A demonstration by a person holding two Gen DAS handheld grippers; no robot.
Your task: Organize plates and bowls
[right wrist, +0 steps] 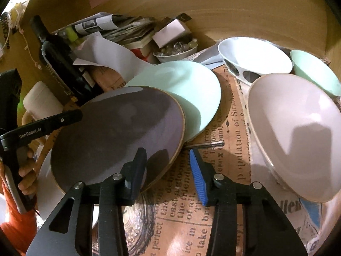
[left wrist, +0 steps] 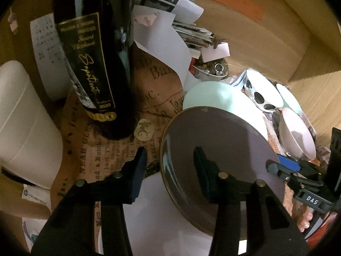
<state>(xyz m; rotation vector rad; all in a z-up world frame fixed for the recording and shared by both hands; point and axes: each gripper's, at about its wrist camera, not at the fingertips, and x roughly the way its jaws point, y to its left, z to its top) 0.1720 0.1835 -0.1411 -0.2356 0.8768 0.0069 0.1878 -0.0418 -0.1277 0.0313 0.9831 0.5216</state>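
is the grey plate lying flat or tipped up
Tipped up: the grey plate leans with its far edge resting on the mint plate, its near edge lower, over the printed paper.

Both grippers hang low with jaws spread apart. The left gripper (left wrist: 170, 170) sits at the left, the right gripper (right wrist: 168, 168) near it on the right.

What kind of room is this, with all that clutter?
Probably a home table or desk corner used for storage, not a tidy kitchen. A wine bottle stands on newspaper-print paper, a stack of papers lies behind, and plates and bowls like the grey plate crowd together.
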